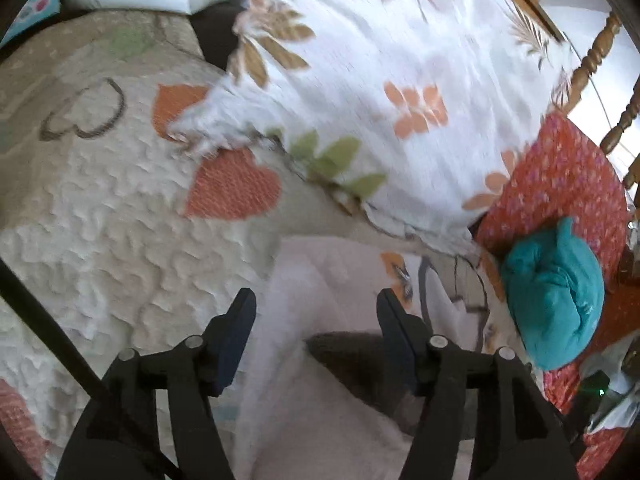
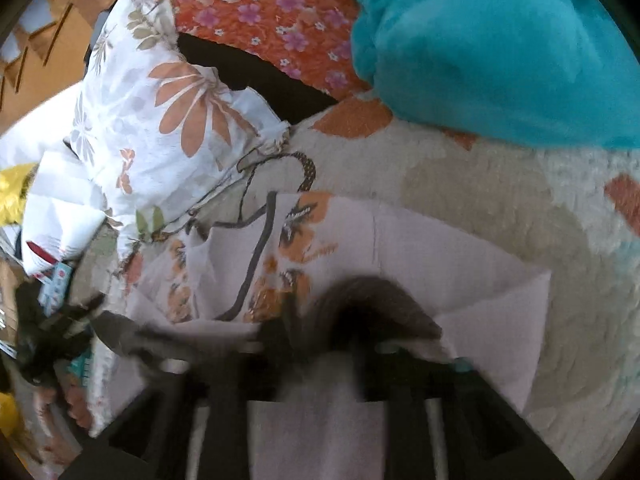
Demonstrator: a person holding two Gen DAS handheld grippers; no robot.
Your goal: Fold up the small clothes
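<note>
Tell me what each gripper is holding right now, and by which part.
Left gripper is open over the pale pink garment, holding nothing. Right gripper is too blurred to tell.

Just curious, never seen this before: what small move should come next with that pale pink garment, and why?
Probably lower the left gripper and close it on the pale pink garment: its fingers stand open above the cloth, holding nothing. The right gripper's view is too blurred to judge.

A smooth matt pale cloth garment (image 1: 320, 400) lies on a rough puckered quilt (image 1: 100, 240), beside turned glossy wooden spindles (image 1: 596, 52).
</note>
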